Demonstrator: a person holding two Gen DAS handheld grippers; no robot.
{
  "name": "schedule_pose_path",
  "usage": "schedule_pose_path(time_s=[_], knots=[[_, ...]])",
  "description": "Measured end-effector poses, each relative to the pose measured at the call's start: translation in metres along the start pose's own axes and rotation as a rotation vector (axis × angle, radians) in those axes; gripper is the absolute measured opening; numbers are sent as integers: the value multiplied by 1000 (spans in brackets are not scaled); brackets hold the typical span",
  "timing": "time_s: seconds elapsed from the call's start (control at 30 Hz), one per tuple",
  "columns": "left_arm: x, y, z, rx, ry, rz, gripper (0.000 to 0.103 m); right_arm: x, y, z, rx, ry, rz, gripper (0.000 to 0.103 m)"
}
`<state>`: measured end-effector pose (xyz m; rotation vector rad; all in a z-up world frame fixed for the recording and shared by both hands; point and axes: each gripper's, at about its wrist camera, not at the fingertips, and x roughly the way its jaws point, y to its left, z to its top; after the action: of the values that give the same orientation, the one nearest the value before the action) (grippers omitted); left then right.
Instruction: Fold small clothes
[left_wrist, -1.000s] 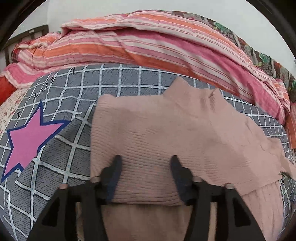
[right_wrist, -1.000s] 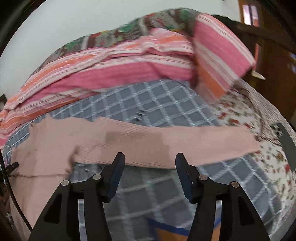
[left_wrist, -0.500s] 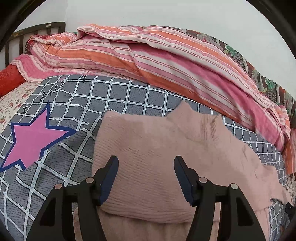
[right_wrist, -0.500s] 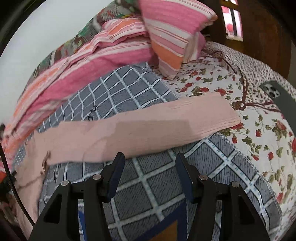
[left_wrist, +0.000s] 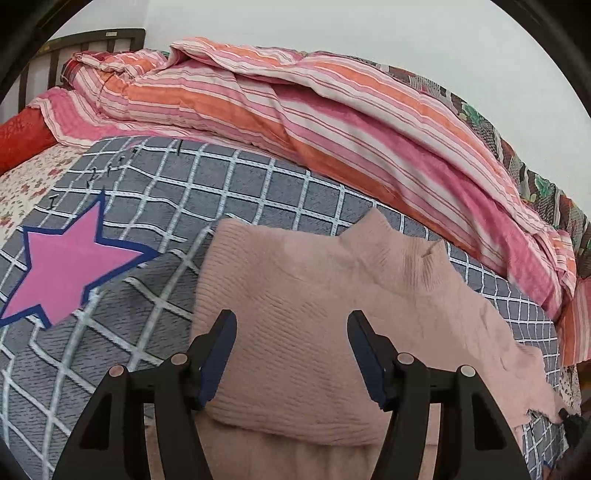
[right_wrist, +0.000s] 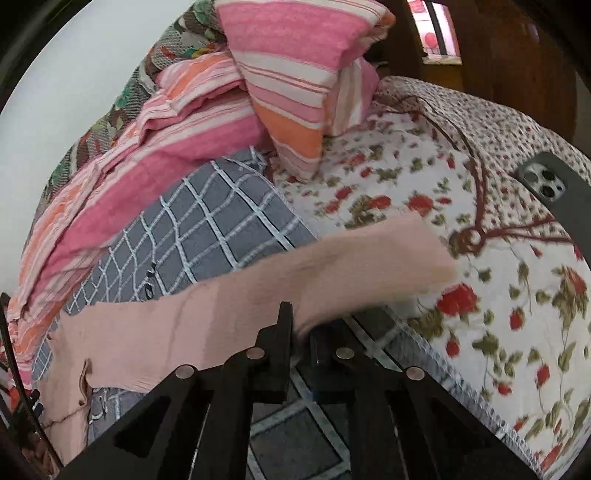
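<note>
A dusty-pink knit sweater (left_wrist: 314, 295) lies on a grey checked blanket (left_wrist: 240, 184), its left side folded in over the body. My left gripper (left_wrist: 291, 339) hovers open over the sweater's near part, nothing pinched between its pads. In the right wrist view the sweater's long sleeve (right_wrist: 332, 273) stretches out to the right across the blanket (right_wrist: 221, 229) and onto a floral sheet (right_wrist: 517, 314). My right gripper (right_wrist: 299, 332) is shut on the sleeve's near edge, about midway along it. The cuff end looks blurred.
A pink star patch (left_wrist: 66, 269) marks the blanket at the left. A bulky pink and orange striped quilt (left_wrist: 332, 110) is heaped along the back, with a striped pillow (right_wrist: 295, 74) at the right. A phone (right_wrist: 554, 184) lies on the floral sheet. A wooden headboard (left_wrist: 92, 40) stands far left.
My right gripper has moved right along the sleeve and its jaws have closed on the sleeve's near edge. The left gripper has rolled a little and stays open over the sweater.
</note>
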<state>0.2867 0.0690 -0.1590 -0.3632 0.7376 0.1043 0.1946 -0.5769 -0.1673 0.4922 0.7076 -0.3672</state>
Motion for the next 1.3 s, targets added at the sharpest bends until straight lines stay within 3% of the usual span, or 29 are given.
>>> schedule_pose_path(time_s=[0.13, 0.27, 0.43, 0.53, 0.67, 0.8, 0.9, 1.0, 1.1, 1.23, 1.3], knots=[[-16, 15, 4, 7, -32, 15, 61, -30, 38, 3, -114, -91, -57, 7], [-29, 36, 10, -13, -48, 26, 64, -71, 100, 0, -246, -214, -90, 7], [-41, 75, 15, -100, -22, 14, 64, -107, 193, -11, -383, -287, -32, 6], [-47, 93, 17, -137, -12, 2, 64, -117, 255, -25, -443, -279, 38, 6], [-53, 115, 19, -177, -7, 1, 65, -112, 339, -59, -508, -196, 154, 6], [-54, 136, 20, -229, 4, 2, 65, -84, 424, -112, -582, -79, 259, 6], [-56, 142, 20, -250, 11, -20, 65, -57, 462, -147, -594, -3, 331, 7], [-56, 140, 20, -225, 1, -4, 66, -28, 482, -173, -570, 120, 440, 11], [-52, 133, 20, -205, 6, -11, 66, -22, 487, -192, -589, 194, 491, 31], [-48, 118, 19, -180, 14, -54, 66, -43, 462, -187, -635, 90, 502, 59], [-47, 105, 18, -152, 20, -86, 66, -52, 436, -175, -627, 26, 475, 63]])
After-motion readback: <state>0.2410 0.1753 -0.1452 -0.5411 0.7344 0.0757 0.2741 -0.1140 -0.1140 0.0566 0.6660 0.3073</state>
